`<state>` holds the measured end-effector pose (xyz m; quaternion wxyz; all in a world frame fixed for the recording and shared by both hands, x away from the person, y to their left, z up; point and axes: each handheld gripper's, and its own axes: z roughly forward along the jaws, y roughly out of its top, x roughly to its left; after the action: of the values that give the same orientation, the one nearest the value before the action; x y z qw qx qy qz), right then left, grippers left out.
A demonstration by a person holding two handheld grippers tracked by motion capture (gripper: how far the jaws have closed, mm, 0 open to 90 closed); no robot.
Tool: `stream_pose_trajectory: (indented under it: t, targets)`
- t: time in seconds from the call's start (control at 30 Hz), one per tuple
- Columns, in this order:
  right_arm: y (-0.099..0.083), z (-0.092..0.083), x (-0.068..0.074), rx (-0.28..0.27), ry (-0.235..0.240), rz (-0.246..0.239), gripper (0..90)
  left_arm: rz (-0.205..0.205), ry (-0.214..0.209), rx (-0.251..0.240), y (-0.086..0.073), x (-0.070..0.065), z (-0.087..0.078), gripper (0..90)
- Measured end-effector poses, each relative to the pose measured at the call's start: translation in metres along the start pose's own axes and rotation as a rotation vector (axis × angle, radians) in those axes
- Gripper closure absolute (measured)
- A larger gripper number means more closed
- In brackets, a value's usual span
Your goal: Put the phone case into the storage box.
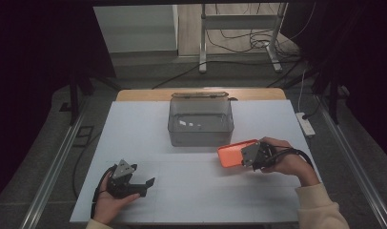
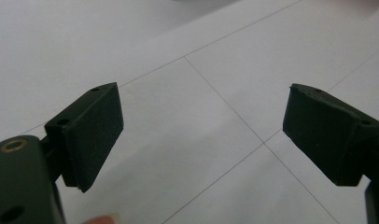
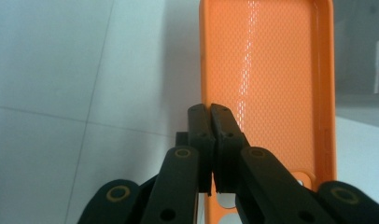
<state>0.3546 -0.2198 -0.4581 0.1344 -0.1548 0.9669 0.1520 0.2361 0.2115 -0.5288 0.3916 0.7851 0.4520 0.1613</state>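
Nearest the high camera, at about 7 o'clock on the white bench, the left gripper sits low in the person's left hand with its jaws spread wide and nothing between them; its own view looks past the two black pads onto bare bench surface crossed by thin seam lines.

Moving right, a grey translucent bin stands at 12 o'clock near the far edge of the bench — open-topped, with a few small pale marks or bits showing inside, too faint to name.

Further right, at about 4 o'clock, the right gripper has its jaws pressed together on the near rim of an orange phone case. From the right gripper view, the case extends away from the jaws with its textured inner face up, the pinch falling on its left side wall.

As for progress: the case looks picked up and tilted just off the bench, just in front of the bin's right corner — so the grasp seems done. What remains, I judge, is carrying it over the bin's rim and letting go; the left gripper has no part yet.
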Motion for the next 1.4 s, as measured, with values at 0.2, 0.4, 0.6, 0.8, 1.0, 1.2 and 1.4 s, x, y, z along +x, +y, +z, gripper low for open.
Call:
stream_pose_trajectory:
  t: [0.2, 0.4, 0.6, 0.8, 1.0, 1.2, 1.4]
  targets:
    - [0.01, -0.006, 0.007, -0.011, -0.042, -0.008, 88.1, 0.001, 0.0, 0.0, 0.0, 0.0, 0.0, 12.3]
    - [0.019, -0.009, 0.008, -0.032, -0.102, -0.001, 88.0, 0.001, -0.003, 0.0, 0.0, 0.0, 0.001, 12.3]
    - [0.026, -0.008, 0.01, -0.057, -0.157, 0.033, 88.0, -0.005, -0.003, -0.002, 0.0, 0.001, 0.0, 12.3]
    - [0.028, -0.01, 0.013, -0.078, -0.205, 0.051, 87.9, -0.009, -0.003, -0.003, -0.001, 0.0, -0.001, 12.3]
    - [0.024, -0.014, 0.021, -0.089, -0.255, 0.117, 87.9, -0.01, -0.003, -0.003, -0.001, 0.0, 0.0, 12.3]
    - [0.02, -0.01, 0.024, -0.086, -0.306, 0.182, 88.1, -0.009, -0.003, -0.003, 0.0, 0.0, 0.0, 12.4]
    - [0.022, -0.008, 0.026, -0.099, -0.312, 0.239, 88.1, -0.011, -0.001, -0.003, -0.001, 0.0, -0.001, 12.5]
